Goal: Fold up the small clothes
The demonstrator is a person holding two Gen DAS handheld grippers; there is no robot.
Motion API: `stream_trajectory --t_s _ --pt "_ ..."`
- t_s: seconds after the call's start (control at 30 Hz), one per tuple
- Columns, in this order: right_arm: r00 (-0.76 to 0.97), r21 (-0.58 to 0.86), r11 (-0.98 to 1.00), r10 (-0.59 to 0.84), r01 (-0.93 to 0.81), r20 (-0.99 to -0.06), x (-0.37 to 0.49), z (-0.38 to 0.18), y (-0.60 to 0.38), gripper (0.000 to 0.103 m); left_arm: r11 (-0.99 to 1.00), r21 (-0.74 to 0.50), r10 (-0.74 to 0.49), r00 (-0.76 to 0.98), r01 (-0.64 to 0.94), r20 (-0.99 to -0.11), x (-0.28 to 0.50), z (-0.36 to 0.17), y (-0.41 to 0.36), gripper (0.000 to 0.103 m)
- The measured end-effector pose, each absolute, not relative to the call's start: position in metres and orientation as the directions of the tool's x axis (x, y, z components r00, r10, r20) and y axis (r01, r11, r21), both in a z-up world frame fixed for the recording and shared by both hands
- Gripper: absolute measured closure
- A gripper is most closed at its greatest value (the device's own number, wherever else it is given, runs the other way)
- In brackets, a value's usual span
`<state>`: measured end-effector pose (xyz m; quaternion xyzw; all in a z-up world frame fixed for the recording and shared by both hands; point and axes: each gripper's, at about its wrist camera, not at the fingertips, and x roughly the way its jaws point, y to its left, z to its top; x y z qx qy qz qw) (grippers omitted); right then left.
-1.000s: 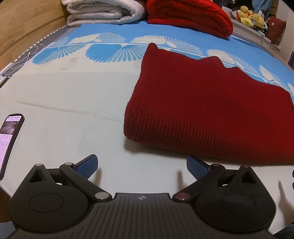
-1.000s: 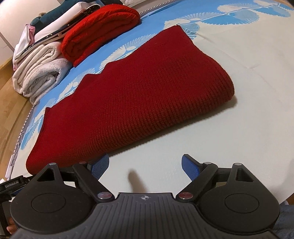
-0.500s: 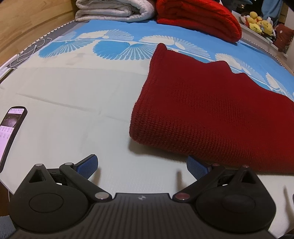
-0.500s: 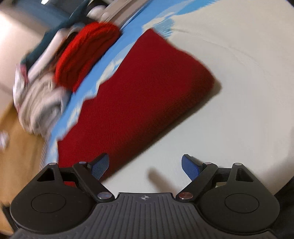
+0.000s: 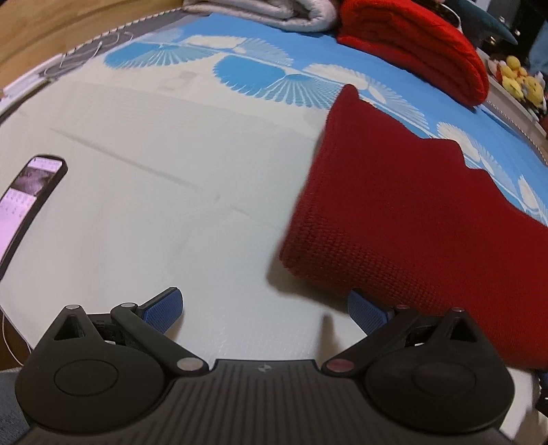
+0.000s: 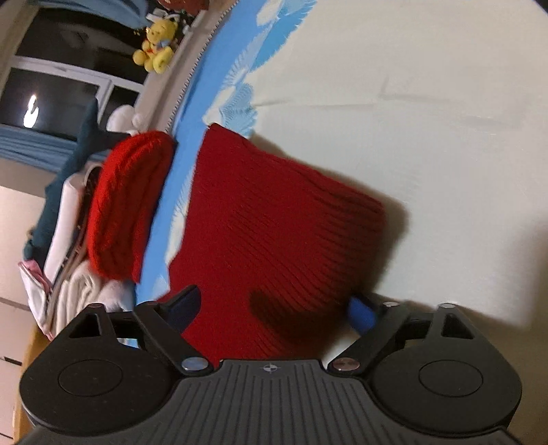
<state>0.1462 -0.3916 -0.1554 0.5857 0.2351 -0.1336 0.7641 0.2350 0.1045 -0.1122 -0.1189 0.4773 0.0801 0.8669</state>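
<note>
A dark red knit garment point(image 5: 411, 212), folded flat, lies on the pale bed sheet point(image 5: 171, 171). My left gripper point(image 5: 263, 301) is open just above the sheet. Its right pad point(image 5: 366, 311) sits close under the garment's near folded corner, and nothing is between its jaws. In the right wrist view the same garment point(image 6: 274, 222) fills the middle. My right gripper point(image 6: 274, 304), rolled over to one side, has its jaws opening wide. The garment's near edge lies between them, and the pads point(image 6: 359, 311) are not pressing on it.
A lit phone point(image 5: 27, 198) lies at the sheet's left edge. At the far side of the bed are a folded bright red blanket point(image 5: 418, 48), a white quilt point(image 5: 274, 13) and yellow plush toys point(image 5: 520, 82). Blue fan patterns cover the far sheet.
The right gripper rolled strongly and dropped in onto the garment's edge, which now lies between its widened jaws. The left gripper drifted a little, so the garment sits further right in its view.
</note>
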Motion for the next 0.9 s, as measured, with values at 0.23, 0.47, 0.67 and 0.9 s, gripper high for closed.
stream_trajectory --t_s 0.23,0.47,0.67,0.9 --pt "0.87 0.83 0.288 -0.021 0.477 -0.492 0.152 -0.164 -0.396 0.083 0.953 -0.127 0.036 0.515 -0.276 -0.856 0.236 -0.116 0.112 0.0" --pt "0.807 0.718 0.419 -0.063 0.555 -0.587 0.163 -0.144 -0.391 0.085 0.92 -0.157 0.06 0.525 -0.36 -0.849 0.239 -0.108 0.129 0.0" --pt "0.73 0.617 0.456 -0.116 0.642 -0.674 0.178 -0.134 -0.381 0.085 0.924 -0.213 0.001 0.557 -0.319 -0.831 0.251 -0.081 0.15 0.001" --pt "0.674 0.426 0.617 -0.241 0.662 -0.698 0.196 -0.098 -0.351 0.087 0.948 -0.148 0.015 0.502 -0.283 -0.865 0.289 -0.084 0.17 0.001"
